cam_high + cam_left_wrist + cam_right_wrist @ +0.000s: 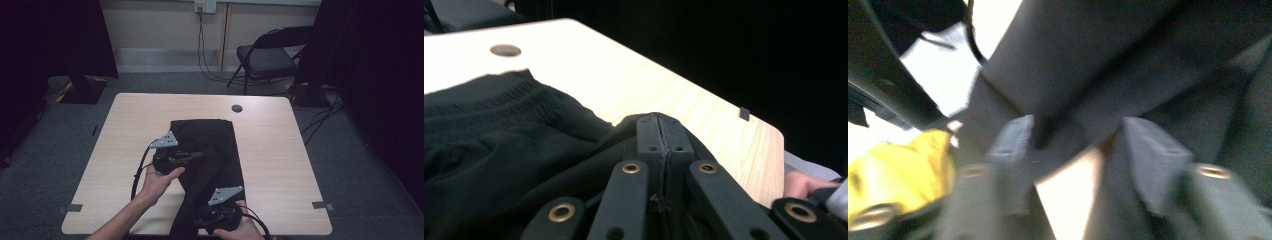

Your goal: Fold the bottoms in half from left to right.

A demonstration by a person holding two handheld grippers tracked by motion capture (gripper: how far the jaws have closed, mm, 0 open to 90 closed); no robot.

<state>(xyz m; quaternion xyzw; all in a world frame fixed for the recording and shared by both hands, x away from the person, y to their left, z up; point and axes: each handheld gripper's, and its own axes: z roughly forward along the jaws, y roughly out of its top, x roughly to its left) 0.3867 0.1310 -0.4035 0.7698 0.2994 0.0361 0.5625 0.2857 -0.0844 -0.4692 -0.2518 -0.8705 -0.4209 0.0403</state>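
Left tool (659, 135): jaws pinched tight on a fold of the black trousers (207, 165), likely to lift that edge for folding. Trousers lie mid-bench (270, 150), waistband at the far end. Right tool (1078, 145): jaws apart over the near cloth, gripping nothing.

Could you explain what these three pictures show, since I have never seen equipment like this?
A person works at a wooden table, holding a hand-held two-jaw gripper in each hand. One camera looks down from above; the other two ride on the grippers and look along their jaws. A black garment with a ribbed waistband lies on the table. The left gripper is shut, pinching a fold of that cloth. The right gripper, in a blurred picture, has its jaws apart over the cloth near the table's near edge.
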